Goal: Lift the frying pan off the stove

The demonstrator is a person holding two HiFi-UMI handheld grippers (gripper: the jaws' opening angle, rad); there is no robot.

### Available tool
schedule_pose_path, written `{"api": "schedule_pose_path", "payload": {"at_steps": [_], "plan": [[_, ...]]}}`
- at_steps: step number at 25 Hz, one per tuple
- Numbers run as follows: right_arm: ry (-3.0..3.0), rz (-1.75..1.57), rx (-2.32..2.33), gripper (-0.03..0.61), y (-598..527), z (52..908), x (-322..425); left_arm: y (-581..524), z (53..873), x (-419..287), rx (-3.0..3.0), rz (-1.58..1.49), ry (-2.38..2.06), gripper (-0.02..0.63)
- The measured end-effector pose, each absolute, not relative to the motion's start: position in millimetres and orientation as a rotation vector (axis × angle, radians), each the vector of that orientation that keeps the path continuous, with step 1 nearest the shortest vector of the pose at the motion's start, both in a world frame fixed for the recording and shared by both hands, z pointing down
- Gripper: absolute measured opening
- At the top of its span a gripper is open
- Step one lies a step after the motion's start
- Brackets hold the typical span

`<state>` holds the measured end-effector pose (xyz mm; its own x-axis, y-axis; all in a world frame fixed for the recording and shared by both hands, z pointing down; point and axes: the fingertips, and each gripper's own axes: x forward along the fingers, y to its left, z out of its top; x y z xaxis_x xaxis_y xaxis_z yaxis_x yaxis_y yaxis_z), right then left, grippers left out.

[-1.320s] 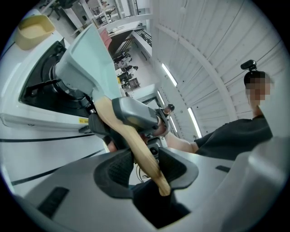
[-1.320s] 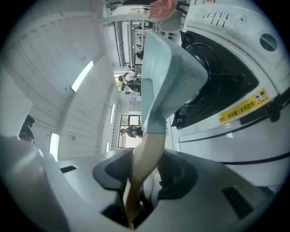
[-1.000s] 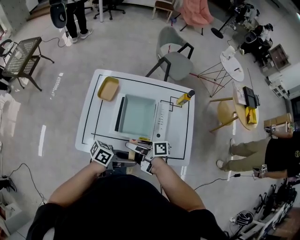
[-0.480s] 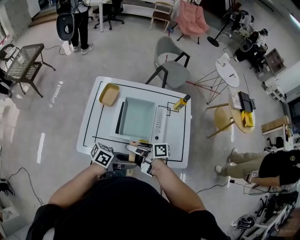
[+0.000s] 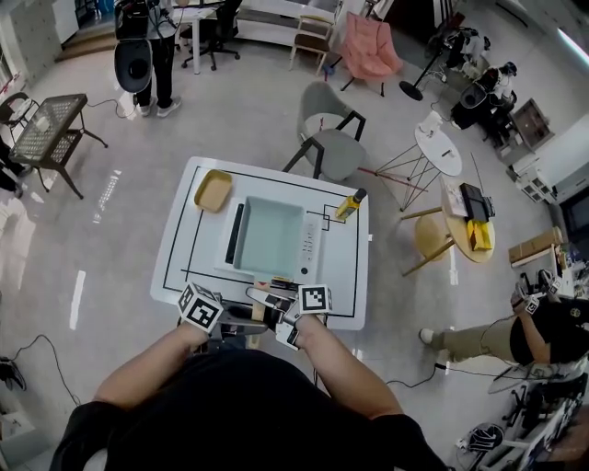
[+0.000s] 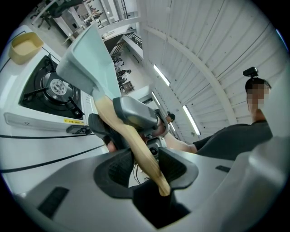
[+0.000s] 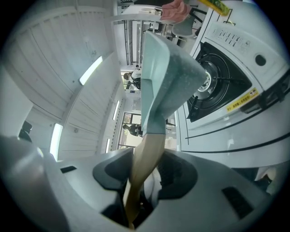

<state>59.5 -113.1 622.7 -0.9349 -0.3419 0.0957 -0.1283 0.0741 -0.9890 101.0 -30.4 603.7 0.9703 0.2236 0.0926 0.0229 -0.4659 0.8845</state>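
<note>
In the head view, the white worktop (image 5: 175, 248) carries the stove (image 5: 313, 241), and the pale green square frying pan (image 5: 270, 239) covers most of its top. The pan's wooden handle (image 5: 260, 282) points back towards you. Your left gripper (image 5: 235, 317) and right gripper (image 5: 285, 313) meet at the near edge of the worktop, both at that handle, the marker cubes facing up. A yellow dish (image 5: 213, 190) sits at the far left corner of the worktop. A yellow bottle (image 5: 348, 204) lies on the right, just beyond the stove.

In the left gripper view, your left gripper (image 6: 145, 167) is clenched on the tail end of the wooden handle (image 6: 136, 147), which runs slantwise between its pads. Further up the handle, your right gripper (image 6: 136, 113) has its own hold. The frying pan (image 6: 88, 59) hangs tilted above the black burner (image 6: 54, 86), clear of it, and the yellow dish (image 6: 25, 45) shows beyond.

In the right gripper view, your right gripper (image 7: 145, 170) is clamped around the wooden handle (image 7: 146, 158), with both pads against the wood. The frying pan (image 7: 165, 77) stands up off the stove (image 7: 235, 68), so the burner (image 7: 208, 81) and its grate are open to view beside it. The yellow bottle (image 7: 217, 5) peeks in at the top edge.
</note>
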Motion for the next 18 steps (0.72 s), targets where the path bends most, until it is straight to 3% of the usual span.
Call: {"api": "schedule_pose_path", "payload": {"at_steps": [18], "plan": [[2.163, -1.986, -0.485, 0.164, -85, 615, 55, -3, 599, 98, 2.053, 0.223, 0.18, 0.176]]}}
